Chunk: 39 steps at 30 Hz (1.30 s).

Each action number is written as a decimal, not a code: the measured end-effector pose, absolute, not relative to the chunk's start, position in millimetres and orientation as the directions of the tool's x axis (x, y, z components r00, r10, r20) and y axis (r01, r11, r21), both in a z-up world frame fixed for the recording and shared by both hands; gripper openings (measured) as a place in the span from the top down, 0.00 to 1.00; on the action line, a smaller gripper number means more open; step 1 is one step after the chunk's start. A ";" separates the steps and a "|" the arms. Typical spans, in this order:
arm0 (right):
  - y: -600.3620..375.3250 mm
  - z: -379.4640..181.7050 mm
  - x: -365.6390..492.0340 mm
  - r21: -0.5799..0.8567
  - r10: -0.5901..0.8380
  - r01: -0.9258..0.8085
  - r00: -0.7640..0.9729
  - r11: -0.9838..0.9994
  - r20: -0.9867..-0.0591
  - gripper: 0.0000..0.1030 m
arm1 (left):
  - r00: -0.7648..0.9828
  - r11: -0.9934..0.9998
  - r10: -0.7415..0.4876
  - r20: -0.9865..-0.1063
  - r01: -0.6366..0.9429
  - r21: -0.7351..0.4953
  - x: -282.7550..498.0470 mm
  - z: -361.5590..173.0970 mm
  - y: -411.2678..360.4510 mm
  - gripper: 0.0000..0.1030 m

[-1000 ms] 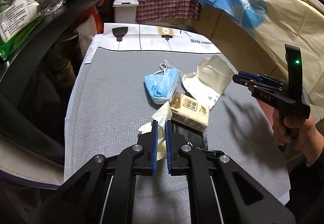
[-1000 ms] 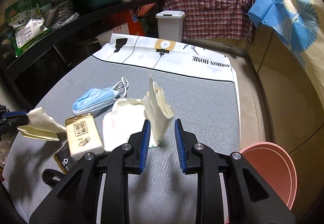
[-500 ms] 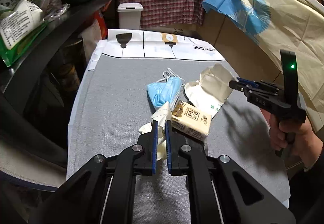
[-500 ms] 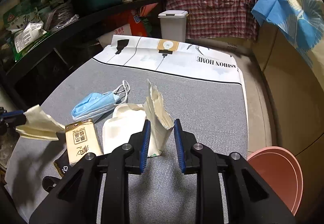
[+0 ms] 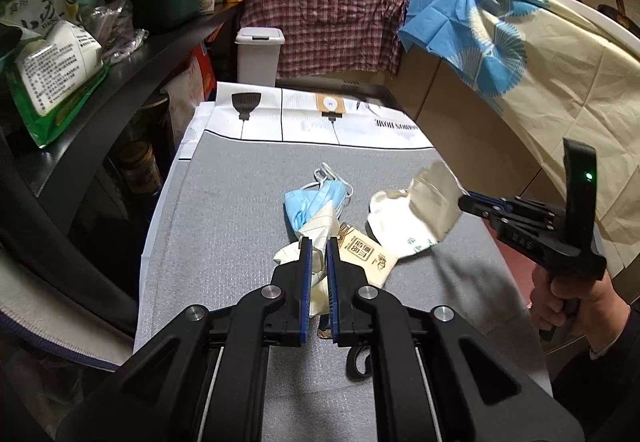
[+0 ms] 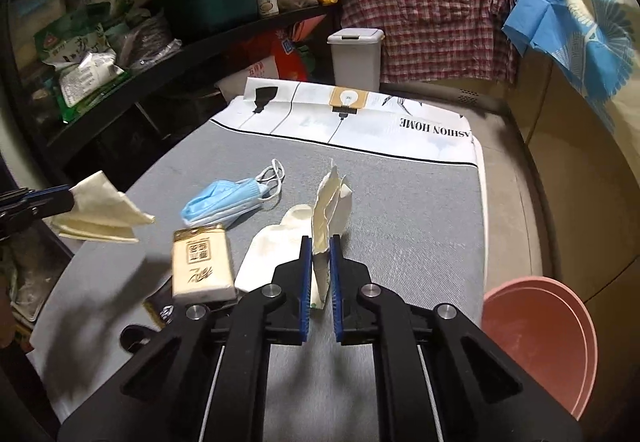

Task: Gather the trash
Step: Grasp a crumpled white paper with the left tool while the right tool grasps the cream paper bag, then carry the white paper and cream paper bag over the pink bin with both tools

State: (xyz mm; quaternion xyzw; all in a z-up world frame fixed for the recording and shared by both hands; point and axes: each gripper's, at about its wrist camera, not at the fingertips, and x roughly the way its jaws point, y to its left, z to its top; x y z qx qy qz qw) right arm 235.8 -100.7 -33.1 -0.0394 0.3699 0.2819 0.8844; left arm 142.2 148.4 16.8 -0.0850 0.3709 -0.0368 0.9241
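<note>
- Jaws of the left gripper (image 5: 319,248) pinch a cream tissue (image 5: 316,230).
- Right gripper (image 6: 320,248) closing on the white wrapper (image 6: 326,202); lift gently toward the pink bin (image 6: 540,338).

Each hand-held gripper is matte black plastic: two angular arms, each with a triangular cut-out, run forward to a pair of narrow fingers faced with blue pads. On the left hand-held gripper (image 5: 318,244) round silver screw heads mark the pivots, two to an arm, and thin pale rods run back between the arms. The right hand-held gripper (image 6: 320,242) has the same build. Seen side-on, it has an upright black fin with a small green light (lit) and faint letters, and a hand (image 5: 566,306) in a dark sleeve with a pale cuff edge.
</note>
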 end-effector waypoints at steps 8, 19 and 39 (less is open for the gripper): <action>-126.9 1.9 202.1 0.156 0.484 -0.511 0.610 0.846 -0.628 0.91 | 0.748 0.980 -0.136 -0.650 0.005 -0.200 125.8 32.0 147.6 0.93; -159.3 39.9 164.6 0.132 0.462 -0.486 0.661 0.864 -0.592 0.91 | 0.767 0.978 -0.152 -0.623 0.025 -0.207 109.7 41.1 127.1 0.93; -222.0 38.0 159.9 0.143 0.381 -0.369 0.728 0.918 -0.570 0.91 | 0.784 0.984 -0.144 -0.604 0.051 -0.168 120.6 32.4 84.0 0.93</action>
